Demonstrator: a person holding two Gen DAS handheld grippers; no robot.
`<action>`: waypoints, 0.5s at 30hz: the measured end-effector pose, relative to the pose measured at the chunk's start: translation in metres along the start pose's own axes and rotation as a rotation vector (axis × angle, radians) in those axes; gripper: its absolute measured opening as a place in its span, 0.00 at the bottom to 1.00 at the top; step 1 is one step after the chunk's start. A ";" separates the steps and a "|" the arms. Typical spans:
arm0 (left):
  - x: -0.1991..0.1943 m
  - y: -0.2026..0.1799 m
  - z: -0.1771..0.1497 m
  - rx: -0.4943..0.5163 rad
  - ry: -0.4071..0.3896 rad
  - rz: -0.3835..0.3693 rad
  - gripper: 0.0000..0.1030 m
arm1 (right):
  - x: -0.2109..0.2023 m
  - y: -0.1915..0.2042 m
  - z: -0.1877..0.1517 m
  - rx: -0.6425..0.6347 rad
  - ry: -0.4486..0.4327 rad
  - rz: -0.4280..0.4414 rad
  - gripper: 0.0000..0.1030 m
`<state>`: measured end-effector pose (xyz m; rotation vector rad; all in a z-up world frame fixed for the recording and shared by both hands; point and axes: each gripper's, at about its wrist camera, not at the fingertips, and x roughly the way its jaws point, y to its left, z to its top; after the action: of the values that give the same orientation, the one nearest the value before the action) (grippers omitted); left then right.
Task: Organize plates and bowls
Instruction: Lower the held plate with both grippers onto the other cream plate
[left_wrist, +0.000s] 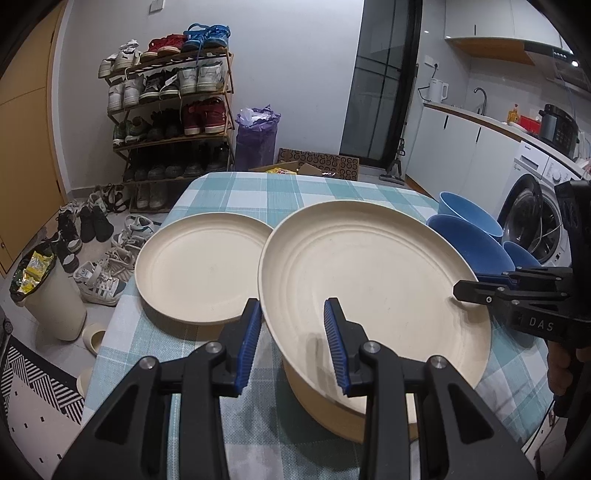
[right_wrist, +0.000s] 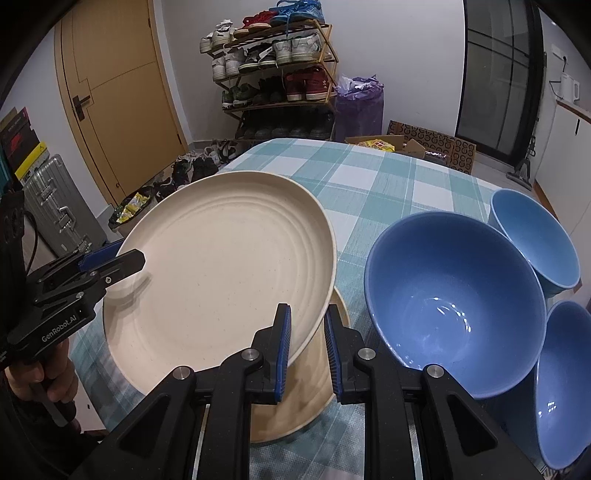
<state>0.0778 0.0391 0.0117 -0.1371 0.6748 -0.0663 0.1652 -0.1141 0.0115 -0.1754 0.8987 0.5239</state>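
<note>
Left wrist view: left gripper (left_wrist: 293, 341) straddles the near rim of a tilted cream ridged plate (left_wrist: 373, 288); right gripper (right_wrist: 307, 349) pinches the opposite rim. Plate hangs over another cream plate (right_wrist: 295, 398), beside three blue bowls (right_wrist: 454, 295) on the checked tablecloth (right_wrist: 369, 173).

— What do we have under it all?
— A table (left_wrist: 236, 192) in a teal-and-white checked cloth.
— And on it?
— We see one cream plate (left_wrist: 199, 269) flat at the left, a second plate (right_wrist: 295, 398) nearer, and three blue bowls (right_wrist: 454, 295) clustered at the right.
</note>
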 end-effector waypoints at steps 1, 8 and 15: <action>0.000 0.000 -0.001 0.001 0.002 0.001 0.32 | 0.001 0.000 -0.001 0.001 0.005 -0.001 0.18; 0.003 -0.003 -0.009 0.015 0.022 0.001 0.32 | 0.008 0.001 -0.014 0.003 0.020 -0.004 0.18; 0.009 -0.011 -0.015 0.043 0.044 0.001 0.32 | 0.009 -0.004 -0.027 0.023 0.031 -0.009 0.18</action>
<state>0.0752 0.0256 -0.0033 -0.0942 0.7164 -0.0829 0.1532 -0.1244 -0.0122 -0.1675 0.9338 0.5037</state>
